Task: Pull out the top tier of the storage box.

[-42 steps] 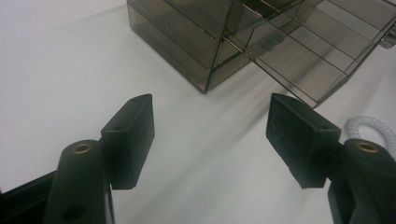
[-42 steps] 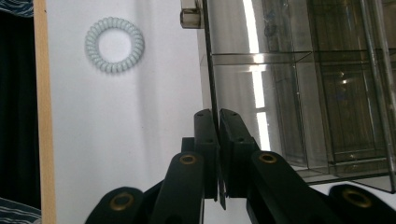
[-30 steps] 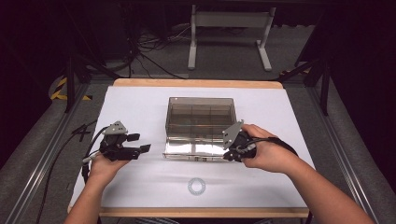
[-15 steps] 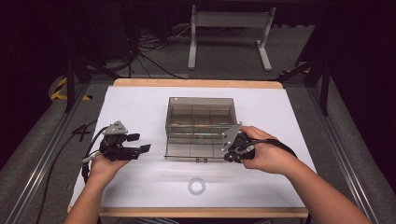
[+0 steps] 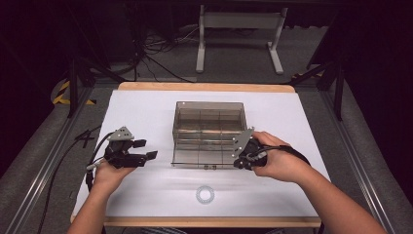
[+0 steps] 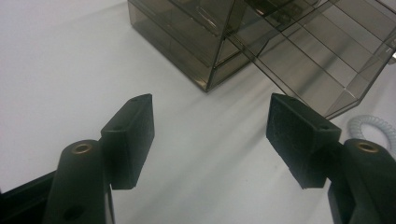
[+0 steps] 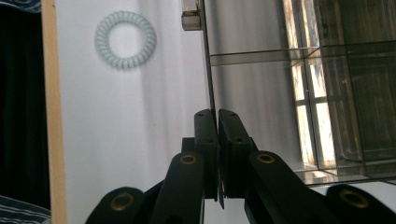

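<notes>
White covering is lying over the desk [image 5: 146, 112], whose wooden edge is showing along the near and far sides, and dark floor with cables and a white metal stand [image 5: 238, 34] is lying beyond it. At the middle of the desk a smoky transparent organizer box [image 5: 209, 122] with divided compartments is sitting, and its hinged lid [image 5: 202, 153] is standing part-way open toward the person, its front edge lifted off the desk.

On the right, the right gripper [image 5: 242, 158] is pinching the right end of that lid's thin front edge; in the right gripper view the two black jaws are pressing together with the clear panel [image 7: 261, 93] sandwiched between them. The person's right hand [image 5: 277, 158] is wrapping around the gripper body.

On the left, the left gripper [image 5: 145, 149] is resting low over the desk, well apart from the box, with the left hand [image 5: 109, 173] behind it. Its jaws are standing wide apart with nothing between them, and the left gripper view is looking past them at the box corner [image 6: 208, 84].

A pale coiled hair tie [image 5: 205, 194] is lying flat on the desk near the front edge, in front of the box and between the two forearms.
</notes>
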`<state>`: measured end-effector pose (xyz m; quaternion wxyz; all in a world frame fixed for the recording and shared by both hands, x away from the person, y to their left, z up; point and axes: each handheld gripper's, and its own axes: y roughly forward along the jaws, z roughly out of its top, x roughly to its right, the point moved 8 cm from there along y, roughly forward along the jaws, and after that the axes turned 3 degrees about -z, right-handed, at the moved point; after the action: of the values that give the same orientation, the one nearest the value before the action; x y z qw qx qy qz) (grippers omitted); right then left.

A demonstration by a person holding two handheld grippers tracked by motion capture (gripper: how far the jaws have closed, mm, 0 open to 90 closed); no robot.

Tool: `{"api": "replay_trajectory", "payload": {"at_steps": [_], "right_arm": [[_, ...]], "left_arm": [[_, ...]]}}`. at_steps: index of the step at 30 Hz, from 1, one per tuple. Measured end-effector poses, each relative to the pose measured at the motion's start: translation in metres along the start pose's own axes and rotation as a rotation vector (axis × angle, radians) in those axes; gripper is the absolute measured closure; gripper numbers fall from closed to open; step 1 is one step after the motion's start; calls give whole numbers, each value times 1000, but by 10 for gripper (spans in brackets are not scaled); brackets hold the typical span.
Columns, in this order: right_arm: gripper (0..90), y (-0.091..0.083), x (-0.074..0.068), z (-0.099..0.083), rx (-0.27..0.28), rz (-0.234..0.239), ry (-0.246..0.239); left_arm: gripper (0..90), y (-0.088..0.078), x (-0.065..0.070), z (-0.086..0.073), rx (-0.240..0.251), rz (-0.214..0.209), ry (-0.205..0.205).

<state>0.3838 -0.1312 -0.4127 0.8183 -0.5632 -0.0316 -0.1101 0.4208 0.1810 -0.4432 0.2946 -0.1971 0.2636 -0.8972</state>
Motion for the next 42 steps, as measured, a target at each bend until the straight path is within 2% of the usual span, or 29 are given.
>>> {"api": "replay_trajectory", "payload": {"at_steps": [3, 7, 11, 19, 23, 27, 32, 38, 42], "right_arm": [[872, 0, 2, 1, -5, -19, -14], [866, 1, 4, -1, -1, -15, 7], [867, 1, 4, -1, -2, -31, -4], [803, 0, 3, -1, 23, -15, 35], [745, -5, 3, 0, 68, -23, 47], [725, -12, 5, -1, 107, -29, 62], [700, -27, 7, -7, 156, -41, 112], [688, -40, 11, -17, 226, -64, 172], [681, -45, 15, -26, 239, -86, 209]], "left_arm": [[331, 0, 0, 0, 2, 1, 1], [331, -1, 0, 0, 5, 2, 1], [331, 0, 0, 0, 1, -1, 1], [331, -1, 0, 1, 6, 2, -1], [330, -1, 1, 1, 2, -2, 5], [330, -2, 2, 2, 9, -1, 1], [330, -3, 4, 3, 9, -3, 11], [330, -8, 14, 9, 4, -19, 30], [333, -16, 27, 20, 19, -28, 61]]}}
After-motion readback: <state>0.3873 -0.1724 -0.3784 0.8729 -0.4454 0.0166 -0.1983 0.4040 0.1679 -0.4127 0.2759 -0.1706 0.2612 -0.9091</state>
